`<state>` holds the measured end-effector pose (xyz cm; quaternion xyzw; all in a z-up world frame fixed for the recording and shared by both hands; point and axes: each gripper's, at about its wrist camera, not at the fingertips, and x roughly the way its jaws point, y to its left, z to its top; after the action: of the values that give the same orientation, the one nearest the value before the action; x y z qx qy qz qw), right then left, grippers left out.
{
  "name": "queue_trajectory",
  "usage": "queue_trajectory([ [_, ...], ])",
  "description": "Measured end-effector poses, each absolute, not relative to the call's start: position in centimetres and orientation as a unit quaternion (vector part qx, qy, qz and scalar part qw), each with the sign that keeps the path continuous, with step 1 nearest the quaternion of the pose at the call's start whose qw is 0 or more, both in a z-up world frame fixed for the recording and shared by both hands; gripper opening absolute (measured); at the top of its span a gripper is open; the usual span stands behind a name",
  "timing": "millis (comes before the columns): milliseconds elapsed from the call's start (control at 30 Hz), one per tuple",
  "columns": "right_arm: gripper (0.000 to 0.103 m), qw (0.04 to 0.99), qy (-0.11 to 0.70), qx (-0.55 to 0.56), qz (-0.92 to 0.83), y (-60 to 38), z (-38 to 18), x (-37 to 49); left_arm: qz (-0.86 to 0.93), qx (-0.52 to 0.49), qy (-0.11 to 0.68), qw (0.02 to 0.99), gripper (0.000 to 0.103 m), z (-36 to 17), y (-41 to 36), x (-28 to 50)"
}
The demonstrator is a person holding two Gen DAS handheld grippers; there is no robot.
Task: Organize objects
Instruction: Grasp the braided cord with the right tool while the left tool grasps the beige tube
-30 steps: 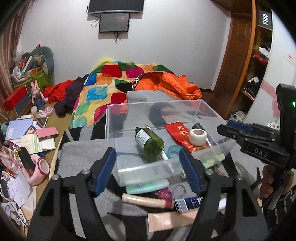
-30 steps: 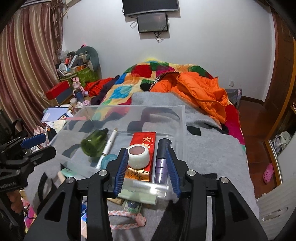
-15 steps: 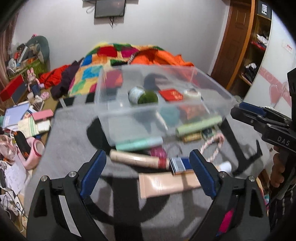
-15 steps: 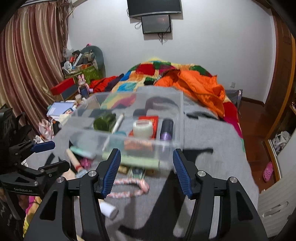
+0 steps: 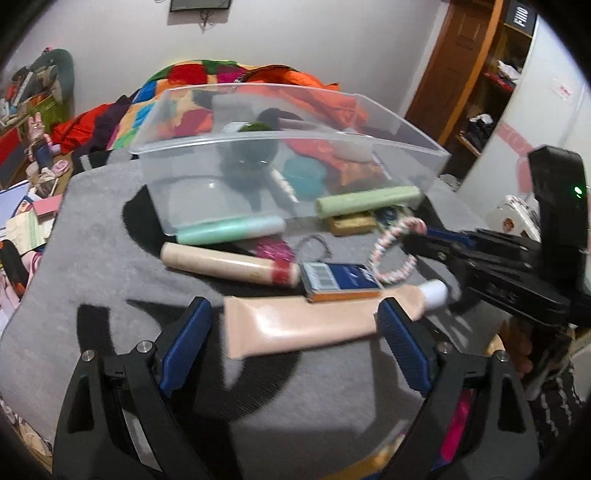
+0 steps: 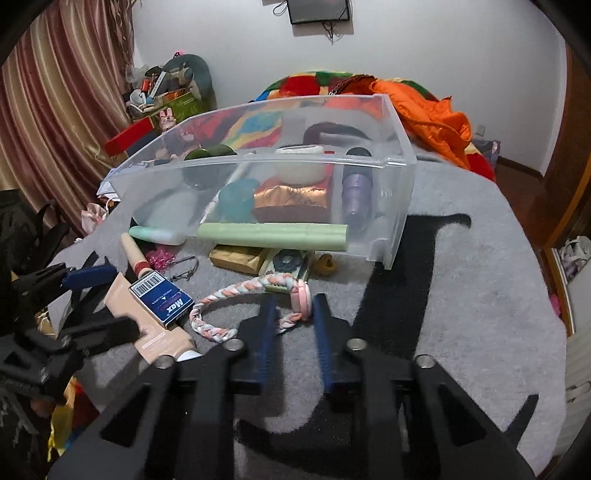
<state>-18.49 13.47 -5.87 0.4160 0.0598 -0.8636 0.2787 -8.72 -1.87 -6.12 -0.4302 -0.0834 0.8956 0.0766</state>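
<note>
On the grey blanket (image 6: 480,295), which carries broad black markings and covers the near end of the bed, a clear bin (image 6: 391,184) sits with toiletries strewn along its near side. Inside it lie a dark green bottle (image 6: 207,162), a white tape roll (image 6: 299,162), a red-and-gold packet (image 6: 291,199), a teal disc (image 6: 236,201) and a purple tube (image 6: 354,195). Against the bin's near wall rest a pale green tube (image 6: 273,234) and a mint tube (image 5: 229,230). Nearer lie a beige stick (image 5: 225,264) with a red band, a blue box (image 5: 340,280) resting on a peach tube (image 5: 310,325), and a braided band (image 6: 236,302).

The left tongs (image 5: 295,350) are spread wide just over the peach tube, holding nothing. The right tongs (image 6: 293,332) stand narrowly parted with the braided band's pink end between their tips; whether the pads touch it cannot be told.

Beyond the bin the bed carries a patchwork quilt (image 5: 184,77) and an orange jacket (image 6: 432,110). Striped curtains (image 6: 55,110) hang at far left beside a heap of clutter (image 6: 166,92), a dark screen (image 6: 319,11) is mounted on the white far wall, and a wooden door (image 5: 450,66) with open shelves (image 5: 495,85) stands at right.
</note>
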Motion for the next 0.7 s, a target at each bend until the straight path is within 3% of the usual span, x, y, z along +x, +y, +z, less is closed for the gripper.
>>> queue_trajectory([
  [67,0.012,0.278,0.056,0.411,-0.866,13.8,-5.7,-18.2,0.895,-0.431,-0.077,0.086,0.079,-5.9,-1.3,-8.1],
  [233,0.011,0.269,0.044,0.4,-0.875,14.9,-4.9,-17.8,0.886,-0.437,-0.076,0.135,0.066,-5.3,0.3,-6.3],
  [700,0.011,0.234,-0.002,0.351,-0.907,20.3,-0.6,-16.9,0.89,-0.426,-0.024,0.161,0.065,-2.3,3.2,-6.7],
])
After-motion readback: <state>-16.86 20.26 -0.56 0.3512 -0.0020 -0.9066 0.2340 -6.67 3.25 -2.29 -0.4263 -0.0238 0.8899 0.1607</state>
